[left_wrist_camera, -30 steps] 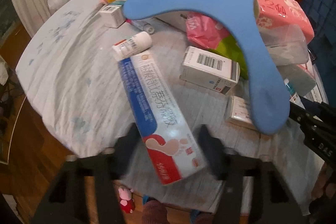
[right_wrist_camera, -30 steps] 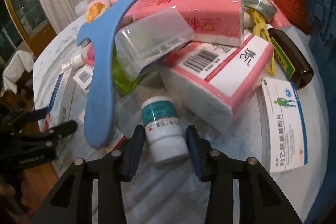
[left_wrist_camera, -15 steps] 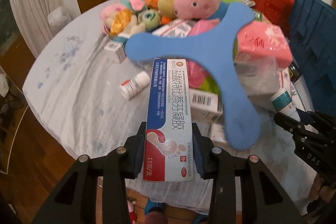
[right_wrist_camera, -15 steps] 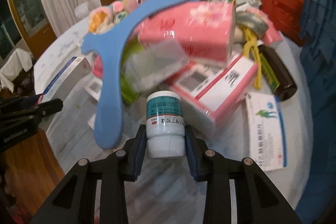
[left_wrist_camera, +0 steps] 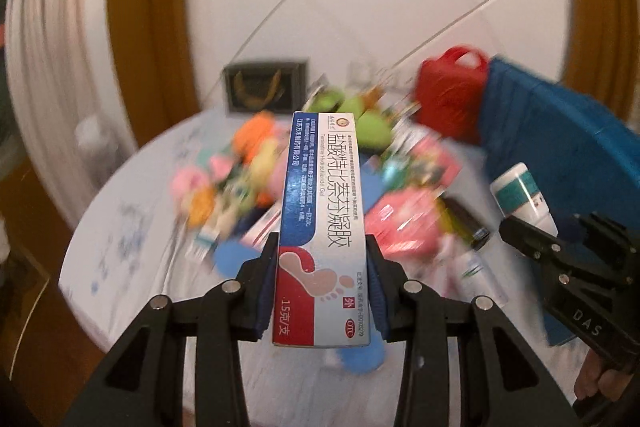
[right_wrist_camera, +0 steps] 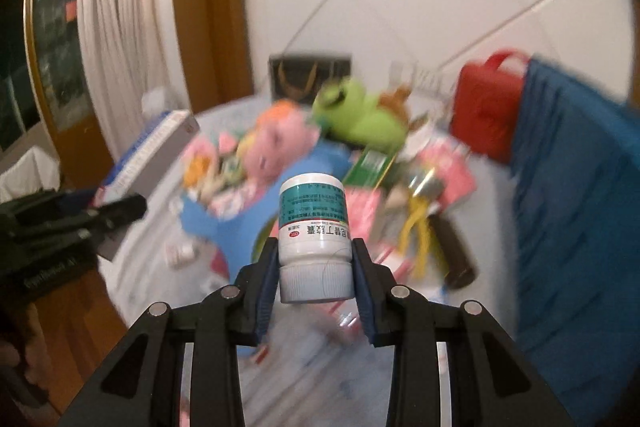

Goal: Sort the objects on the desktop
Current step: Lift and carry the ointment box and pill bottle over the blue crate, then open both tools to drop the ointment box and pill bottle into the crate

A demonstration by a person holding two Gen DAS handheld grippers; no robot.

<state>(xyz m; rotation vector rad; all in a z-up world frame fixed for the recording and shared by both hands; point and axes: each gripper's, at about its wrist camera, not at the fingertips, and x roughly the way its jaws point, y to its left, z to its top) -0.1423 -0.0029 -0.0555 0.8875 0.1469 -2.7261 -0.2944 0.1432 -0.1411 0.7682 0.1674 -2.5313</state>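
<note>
My left gripper (left_wrist_camera: 322,275) is shut on a long white, blue and red foot-gel box (left_wrist_camera: 322,211) and holds it lifted above the table. My right gripper (right_wrist_camera: 316,267) is shut on a white pill bottle with a teal label (right_wrist_camera: 314,227), cap toward me, also lifted. The right gripper with its bottle (left_wrist_camera: 522,195) shows at the right of the left wrist view. The left gripper (right_wrist_camera: 60,227) and its box (right_wrist_camera: 152,151) show at the left of the right wrist view.
The round white table (left_wrist_camera: 132,227) carries a blurred pile: plush toys (right_wrist_camera: 276,143), a green plush (right_wrist_camera: 360,115), a blue boomerang (right_wrist_camera: 236,223), pink tissue packs (left_wrist_camera: 404,219), a brown bottle (right_wrist_camera: 456,255). A red basket (right_wrist_camera: 488,107) and a blue crate (right_wrist_camera: 576,195) stand at the right.
Both grippers have risen and tilted up with their loads; the table pile now lies lower and farther away, blurred by the motion. The wall fills the upper views.
</note>
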